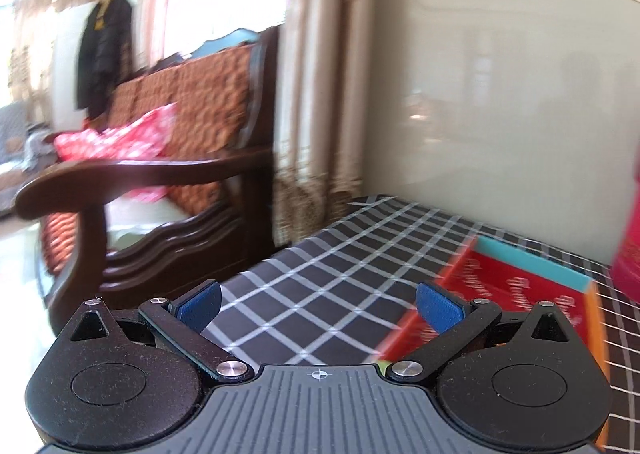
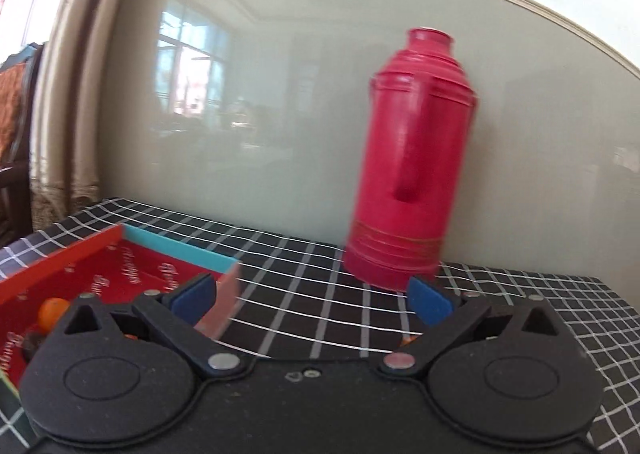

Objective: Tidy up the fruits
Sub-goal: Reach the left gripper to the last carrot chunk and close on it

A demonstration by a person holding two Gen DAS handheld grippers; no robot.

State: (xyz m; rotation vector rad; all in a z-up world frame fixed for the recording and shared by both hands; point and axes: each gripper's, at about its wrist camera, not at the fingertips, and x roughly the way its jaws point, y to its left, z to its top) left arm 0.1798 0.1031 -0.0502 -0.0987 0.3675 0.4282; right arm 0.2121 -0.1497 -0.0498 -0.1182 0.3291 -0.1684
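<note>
A shallow red box (image 2: 132, 266) with a teal far wall lies on the black checked tablecloth (image 2: 304, 278). It also shows in the left wrist view (image 1: 516, 294), to the right of my left gripper. A small orange fruit (image 2: 53, 310) sits in the box at its near left, with a dark round thing (image 2: 34, 342) beside it. My left gripper (image 1: 318, 308) is open and empty above the tablecloth (image 1: 320, 266). My right gripper (image 2: 312, 300) is open and empty, its left finger over the box's right corner.
A tall red thermos flask (image 2: 408, 166) stands at the back right against the pale wall; its edge shows in the left wrist view (image 1: 630, 246). A dark wooden armchair (image 1: 160, 174) with an orange cushion stands left of the table, beside a beige curtain (image 1: 320, 94).
</note>
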